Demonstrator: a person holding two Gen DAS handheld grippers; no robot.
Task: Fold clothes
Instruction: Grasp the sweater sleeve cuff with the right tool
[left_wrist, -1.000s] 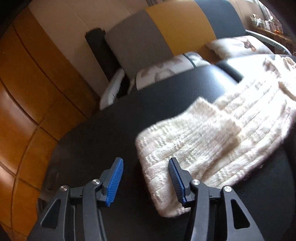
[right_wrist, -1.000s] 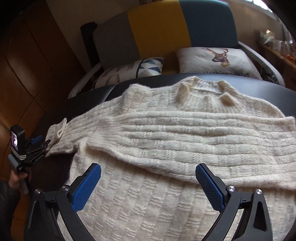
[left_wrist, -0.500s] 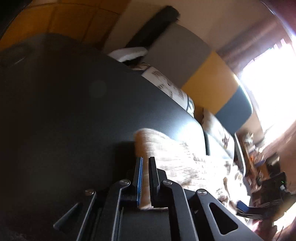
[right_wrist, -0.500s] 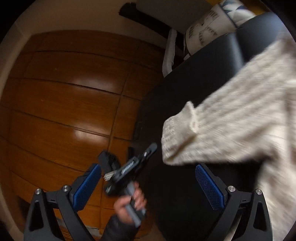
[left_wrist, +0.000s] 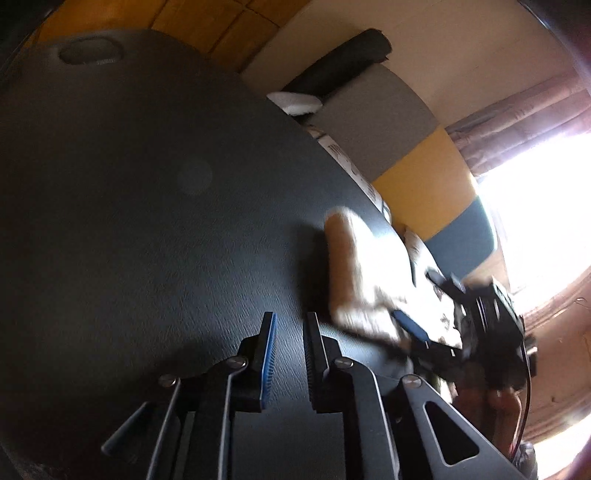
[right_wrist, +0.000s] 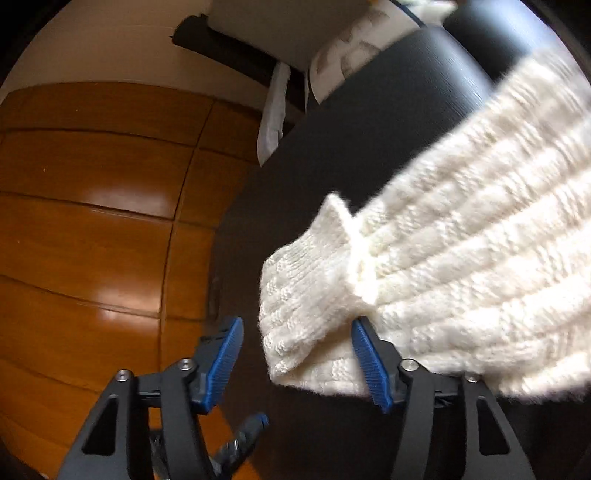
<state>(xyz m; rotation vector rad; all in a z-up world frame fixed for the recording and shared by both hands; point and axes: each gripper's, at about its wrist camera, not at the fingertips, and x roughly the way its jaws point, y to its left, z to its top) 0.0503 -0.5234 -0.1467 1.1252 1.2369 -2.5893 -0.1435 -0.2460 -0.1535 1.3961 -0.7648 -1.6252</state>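
The cream knitted sweater (right_wrist: 461, 240) lies on the black table (right_wrist: 369, 129), its sleeve cuff (right_wrist: 306, 306) pointing toward me. My right gripper (right_wrist: 297, 358) is open, with the cuff lying between its blue pads; the right pad sits at the cuff's underside edge. In the left wrist view the sweater (left_wrist: 362, 266) is blurred and overexposed, and the right gripper (left_wrist: 413, 328) reaches its near end. My left gripper (left_wrist: 290, 321) hovers over bare table (left_wrist: 147, 184) left of the sleeve, jaws a narrow gap apart with nothing between them. Its blue tip (right_wrist: 255, 421) shows below the right gripper.
A sofa with grey, yellow and blue back panels (left_wrist: 376, 118) and patterned pillows (right_wrist: 354, 48) stands behind the table. Wooden wall panels (right_wrist: 92, 221) run along the left. A bright window (left_wrist: 535, 203) glares at right. A hand (left_wrist: 498, 402) holds the right gripper.
The left gripper has let go of the sleeve cuff and now sits beside it with jaws slightly parted. The right gripper has moved in onto the cuff, its jaws narrower than before.
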